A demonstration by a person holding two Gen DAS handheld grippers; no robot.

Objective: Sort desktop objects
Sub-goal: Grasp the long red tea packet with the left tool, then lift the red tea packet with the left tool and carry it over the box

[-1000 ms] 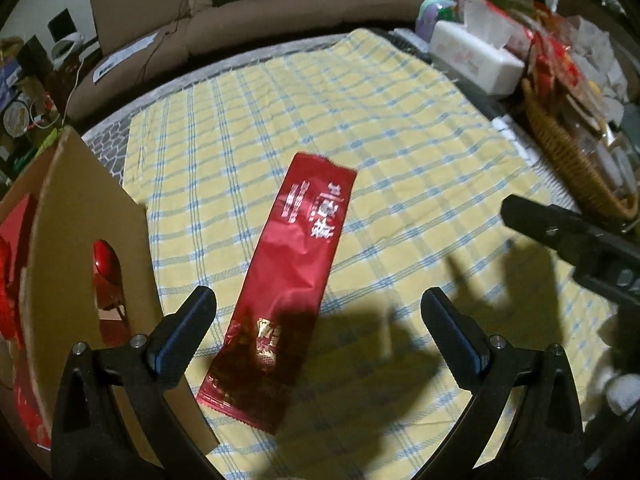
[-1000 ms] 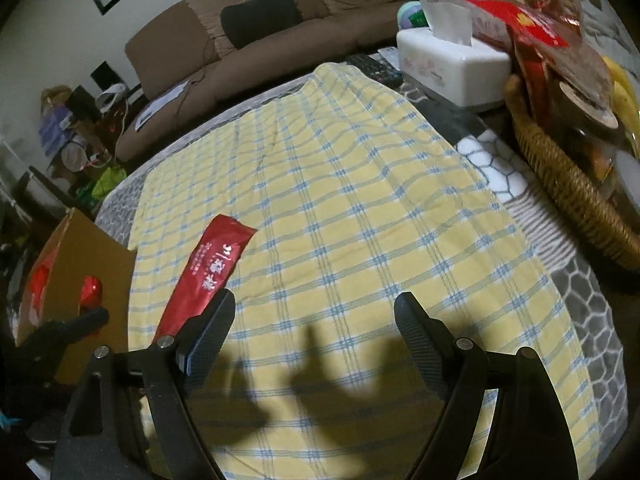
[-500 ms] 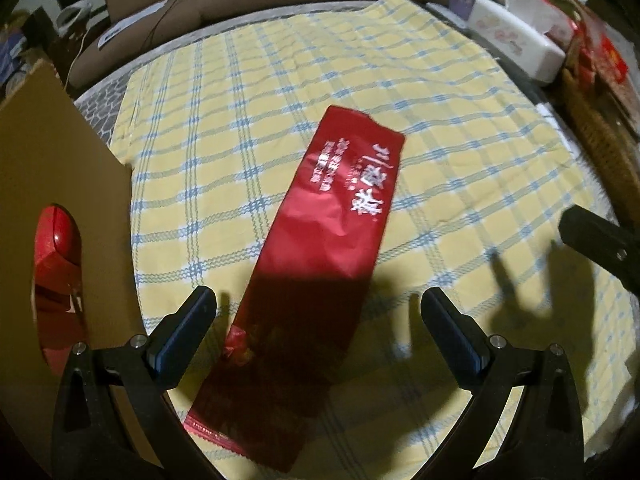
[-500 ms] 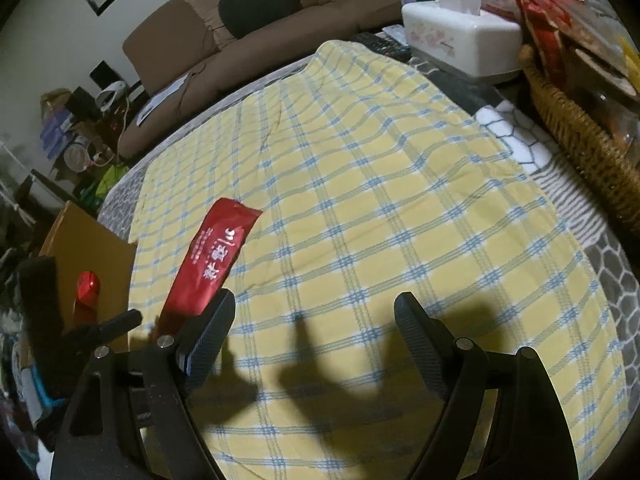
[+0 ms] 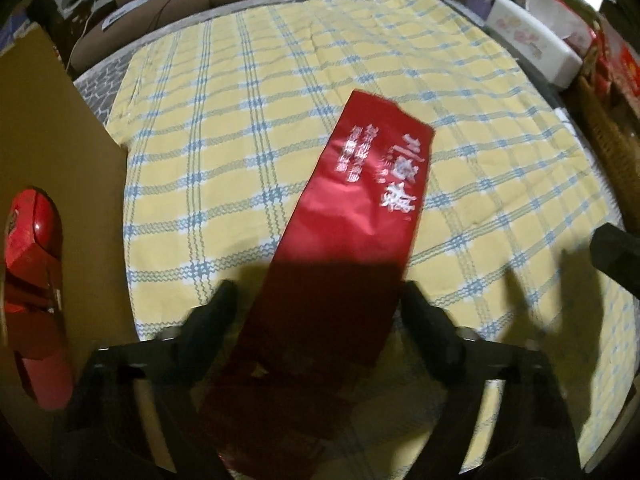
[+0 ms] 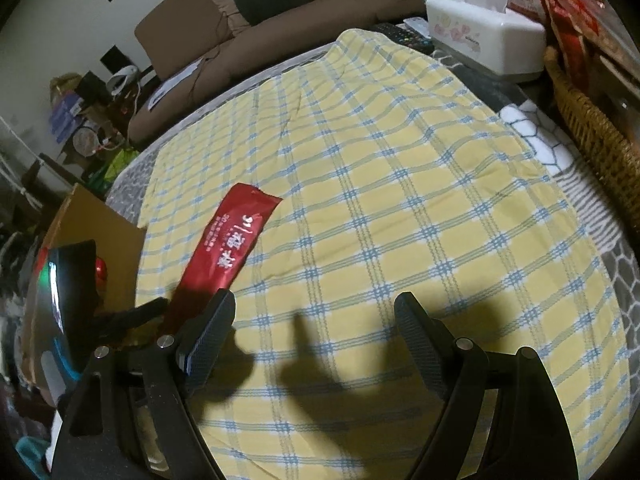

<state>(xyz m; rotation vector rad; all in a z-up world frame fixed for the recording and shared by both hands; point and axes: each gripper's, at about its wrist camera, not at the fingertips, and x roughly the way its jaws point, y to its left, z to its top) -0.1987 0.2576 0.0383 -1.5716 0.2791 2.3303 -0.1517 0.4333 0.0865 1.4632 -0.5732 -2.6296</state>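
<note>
A long red foil packet point(image 5: 360, 200) with white lettering lies slanted on the yellow checked cloth point(image 5: 240, 160). My left gripper point(image 5: 320, 304) points down over the packet's near half. Its jaws are closing with the packet between them; the right finger is at the packet's edge and the left finger still stands off it. The right wrist view shows the same packet point(image 6: 236, 240) with one of the left gripper's fingers point(image 6: 148, 308) beside its near end. My right gripper point(image 6: 316, 304) hovers open over bare cloth to the right of the packet, holding nothing.
A cardboard box point(image 5: 52, 140) stands at the cloth's left edge, with red items point(image 5: 32, 240) showing through its handle hole. A white tissue box point(image 6: 484, 36), a remote point(image 6: 400, 34) and a wicker basket point(image 6: 592, 128) of packets crowd the right side. A brown sofa point(image 6: 240, 20) is behind.
My left gripper has come down over the red packet and its jaws have narrowed around it. The packet has stayed in place. The right gripper has drifted slightly and is still open.
</note>
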